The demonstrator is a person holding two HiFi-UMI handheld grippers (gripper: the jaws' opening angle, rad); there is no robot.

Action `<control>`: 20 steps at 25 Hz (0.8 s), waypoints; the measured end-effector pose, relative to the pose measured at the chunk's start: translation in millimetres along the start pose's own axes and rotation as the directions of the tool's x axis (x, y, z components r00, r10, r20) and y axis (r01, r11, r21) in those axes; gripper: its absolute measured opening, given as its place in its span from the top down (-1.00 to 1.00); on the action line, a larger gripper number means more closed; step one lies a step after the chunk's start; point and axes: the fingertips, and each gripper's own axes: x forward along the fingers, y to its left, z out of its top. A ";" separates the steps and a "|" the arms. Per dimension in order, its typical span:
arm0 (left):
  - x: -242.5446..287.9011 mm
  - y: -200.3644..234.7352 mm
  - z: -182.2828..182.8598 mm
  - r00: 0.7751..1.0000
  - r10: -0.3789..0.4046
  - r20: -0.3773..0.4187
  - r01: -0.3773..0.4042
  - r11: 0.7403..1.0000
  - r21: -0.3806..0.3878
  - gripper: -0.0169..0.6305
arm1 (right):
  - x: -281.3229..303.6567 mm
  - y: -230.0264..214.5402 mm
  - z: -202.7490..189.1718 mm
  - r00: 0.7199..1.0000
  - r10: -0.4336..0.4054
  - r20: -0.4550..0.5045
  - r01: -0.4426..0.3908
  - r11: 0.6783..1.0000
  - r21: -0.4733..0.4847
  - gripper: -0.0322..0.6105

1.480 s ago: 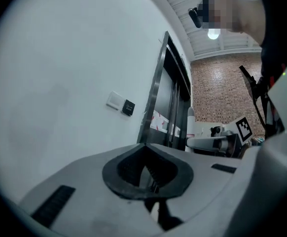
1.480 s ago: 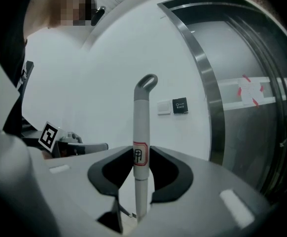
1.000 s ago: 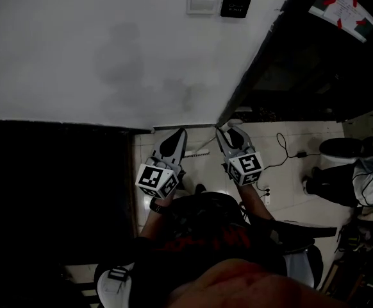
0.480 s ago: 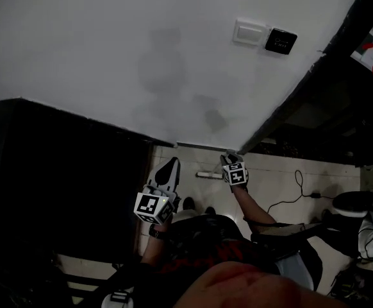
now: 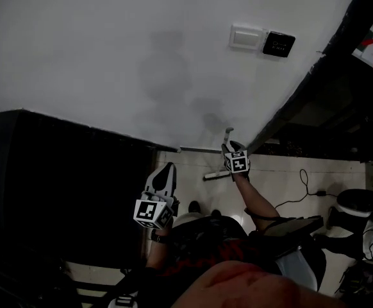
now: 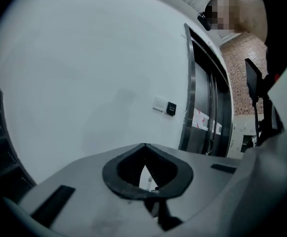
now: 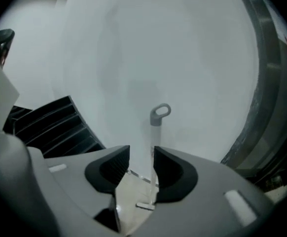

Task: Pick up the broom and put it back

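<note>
Jaws of the right gripper [image 7: 141, 154] are opening, parted around the handle of the broom [image 7: 159, 114]. It stands upright between them, closer to the right jaw, with its looped top against the far wall [image 5: 141, 56] and its head on the floor [image 5: 282, 178]. Nearer and to the left, the left gripper [image 6: 143, 148] is clenched on nothing.

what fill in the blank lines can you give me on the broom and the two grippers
1. The pale broom with a grey loop-topped handle stands against the white ____.
2. Its handle shows between the jaws of the ____ gripper.
3. The left gripper has shut jaws holding ____.
Missing: wall; right; nothing. The right gripper has its jaws opening, not pressing the handle.
</note>
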 end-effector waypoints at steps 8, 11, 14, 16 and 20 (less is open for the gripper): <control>20.8 -57.5 -7.8 0.992 -0.124 -0.037 0.125 0.992 0.026 0.94 | -109.0 22.5 -11.5 0.986 0.002 0.164 -0.031 0.985 0.172 0.67; 18.0 -84.7 -15.0 0.987 -0.152 -0.058 0.155 0.987 0.046 0.93 | -160.6 39.5 -6.5 0.971 0.014 0.238 -0.053 0.986 0.156 0.85; 5.9 -114.2 -27.9 0.985 -0.153 -0.080 0.159 0.985 0.070 0.93 | -208.9 54.6 -3.2 0.956 0.048 0.290 -0.082 0.991 0.106 0.87; -4.8 -129.5 -39.4 0.984 -0.155 -0.090 0.162 0.984 0.072 0.93 | -236.9 63.7 -1.1 0.944 0.067 0.324 -0.093 0.994 0.065 0.89; -32.1 -153.1 -62.0 0.978 -0.166 -0.124 0.174 0.983 0.055 0.93 | -279.0 74.4 -2.9 0.923 0.078 0.377 -0.100 0.994 0.041 0.89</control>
